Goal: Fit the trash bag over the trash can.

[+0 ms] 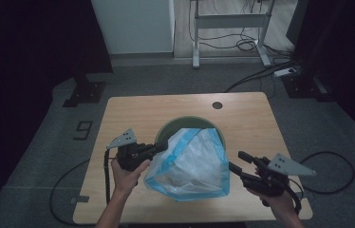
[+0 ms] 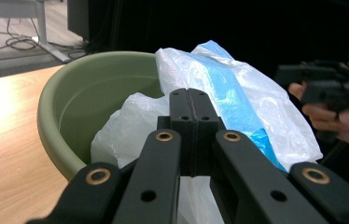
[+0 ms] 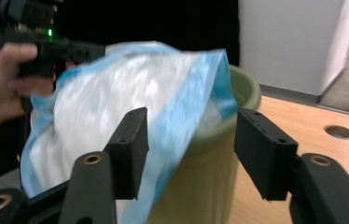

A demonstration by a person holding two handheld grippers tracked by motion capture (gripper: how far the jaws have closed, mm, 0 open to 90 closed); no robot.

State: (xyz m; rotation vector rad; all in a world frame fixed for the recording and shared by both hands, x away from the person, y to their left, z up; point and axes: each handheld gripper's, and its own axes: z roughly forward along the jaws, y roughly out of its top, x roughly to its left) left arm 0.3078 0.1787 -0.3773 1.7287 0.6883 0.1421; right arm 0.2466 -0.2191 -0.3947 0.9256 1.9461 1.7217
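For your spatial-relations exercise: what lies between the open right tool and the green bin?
In the high view, only bare tabletop separates the right tool from the plastic bag draped over the green bin.

Lab or studio: black curtains (image 1: 23,47); floor cables (image 1: 261,71); numbered floor mark (image 1: 84,129).

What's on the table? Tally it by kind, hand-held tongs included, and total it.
Green bin: 1
Blue-edged plastic bag: 1
Tongs: 2, left tongs shut on the bag's edge, right tongs open
Total: 4
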